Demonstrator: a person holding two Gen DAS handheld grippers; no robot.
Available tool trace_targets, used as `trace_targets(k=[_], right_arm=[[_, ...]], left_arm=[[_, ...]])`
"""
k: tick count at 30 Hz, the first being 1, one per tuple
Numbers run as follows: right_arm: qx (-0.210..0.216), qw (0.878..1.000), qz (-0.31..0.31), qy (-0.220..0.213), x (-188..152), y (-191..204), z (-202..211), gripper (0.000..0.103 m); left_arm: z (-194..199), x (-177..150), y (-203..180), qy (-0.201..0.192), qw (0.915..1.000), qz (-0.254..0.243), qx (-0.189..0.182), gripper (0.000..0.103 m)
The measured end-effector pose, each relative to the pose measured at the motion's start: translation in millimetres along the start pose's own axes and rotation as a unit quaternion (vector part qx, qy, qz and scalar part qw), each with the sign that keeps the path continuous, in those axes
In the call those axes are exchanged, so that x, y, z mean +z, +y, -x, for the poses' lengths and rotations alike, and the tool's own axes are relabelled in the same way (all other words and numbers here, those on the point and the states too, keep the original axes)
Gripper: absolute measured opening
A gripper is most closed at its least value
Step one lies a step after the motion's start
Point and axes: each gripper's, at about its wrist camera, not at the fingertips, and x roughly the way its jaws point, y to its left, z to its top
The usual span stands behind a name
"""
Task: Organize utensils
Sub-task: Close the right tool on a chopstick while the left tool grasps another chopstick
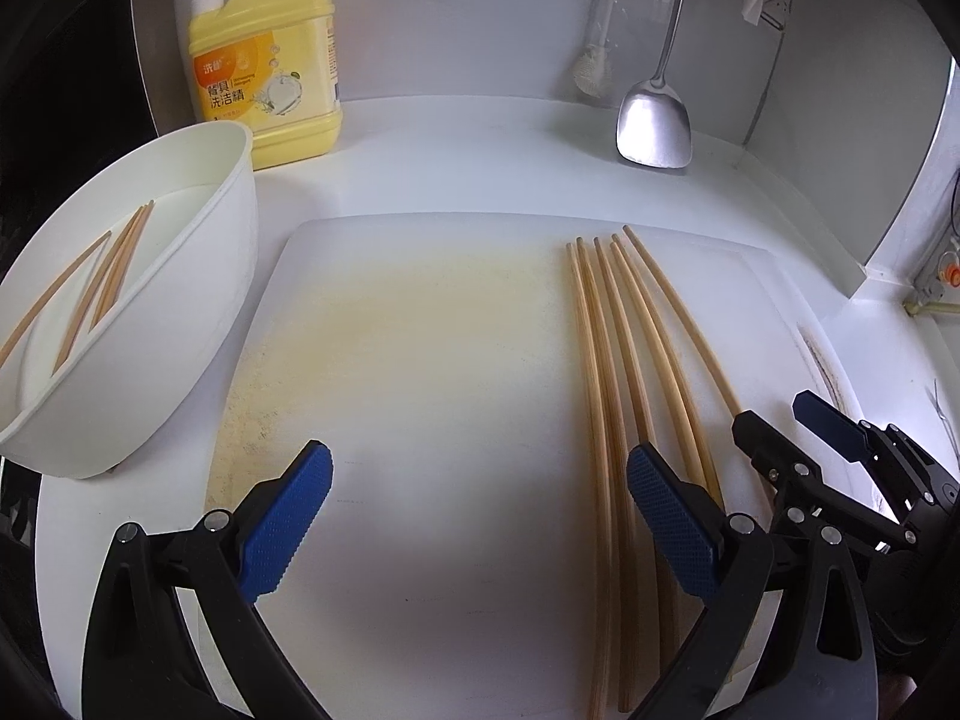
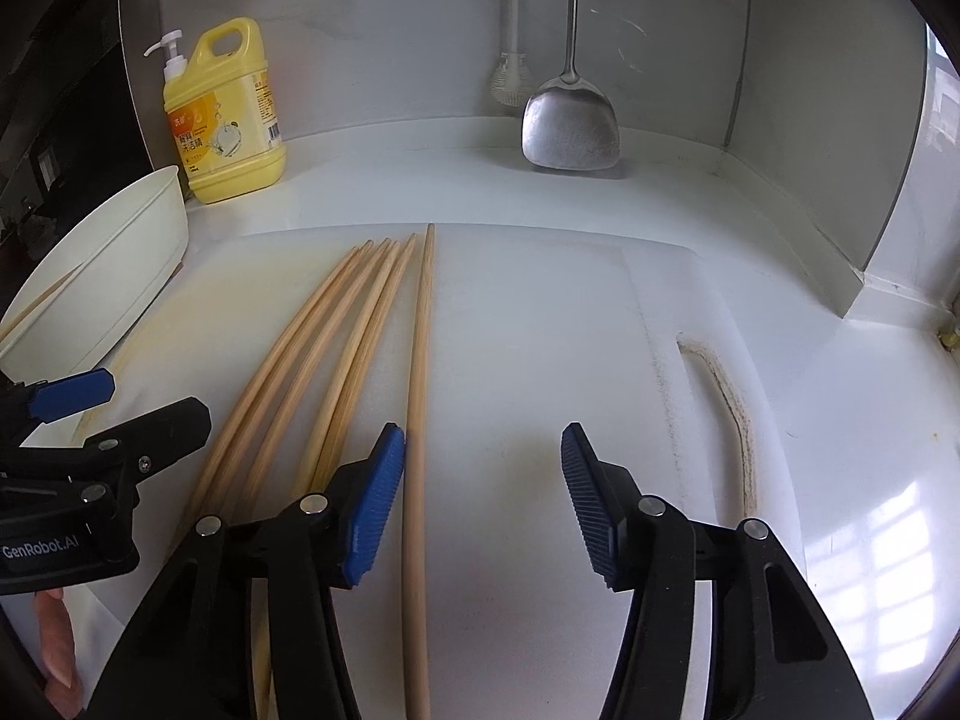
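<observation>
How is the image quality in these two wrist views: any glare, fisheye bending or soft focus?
Left wrist view: sharp, evenly lit; the fisheye bows the chopsticks on the cutting board, with dark corner vignetting. Right wrist view: also sharp; a bright window reflection glares on the counter at lower right, and a soft shadow lies under the steel spatula.

A home kitchen counter: a yellow pump bottle of dish soap [image 1: 267, 60] stands in the corner, a steel spatula [image 2: 570, 120] and a dish brush [image 1: 594, 69] hang on the wall, chopsticks [image 1: 624, 360] lie on a stained white cutting board [image 1: 420, 360]
</observation>
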Motion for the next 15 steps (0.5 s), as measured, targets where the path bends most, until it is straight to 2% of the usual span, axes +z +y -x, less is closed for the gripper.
trace_targets(k=[8, 12, 15], right_arm=[[-0.011, 1.0, -0.012, -0.002, -4, -14, 2, 0.052], [-0.01, 1.0, -0.017, -0.001, -5, -20, 3, 0.052], [-0.01, 1.0, -0.02, -0.002, -6, -21, 3, 0.052]], left_arm=[[-7, -2, -2, 0.006, 0.9997, -0.01, 0.023, 0.097], [-8, -4, -3, 0.007, 0.9998, -0.01, 0.018, 0.097], [-10, -3, -6, 0.004, 0.9995, -0.014, 0.028, 0.098]])
